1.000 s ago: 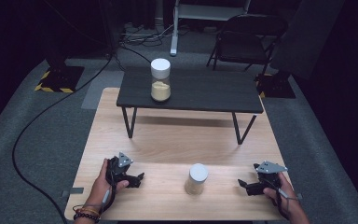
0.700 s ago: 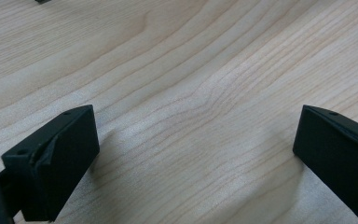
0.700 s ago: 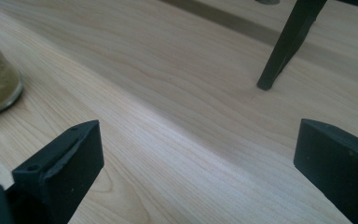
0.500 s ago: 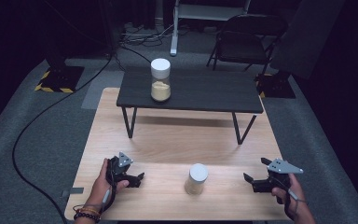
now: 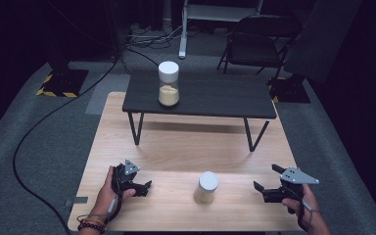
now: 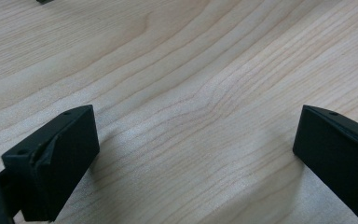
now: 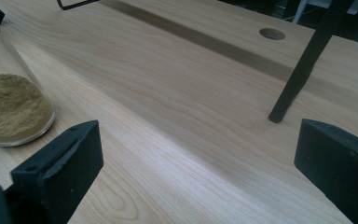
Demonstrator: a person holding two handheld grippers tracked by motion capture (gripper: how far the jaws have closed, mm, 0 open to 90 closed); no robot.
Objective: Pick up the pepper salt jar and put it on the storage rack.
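The wooden table (image 5: 186,147) runs out of the high view at its near edge, and both forearms are cut off there too. Up on it stands the small black table (image 5: 210,95), its far legs hidden behind its own top; in the right gripper view one black leg (image 7: 303,65) comes down to the wood, its top cropped away. On the black table's left end sits a far jar (image 5: 168,83), white-lidded, clear-walled, with tan powder filling its lower part. Nearer, between the two hands on the wood, is the near jar (image 5: 206,187), white lid up, a band of the same tan powder at its base; the right gripper view catches it at the left edge, most of it cut off, just the powder through the glass. The right gripper (image 5: 269,188) hovers well to the right of that jar, jaws spread wide with nothing in between. The left gripper (image 5: 144,188) rests at the near left, pointing toward the jar, jaws also wide apart over bare wood. Hard to make out: the contents' exact level from above.
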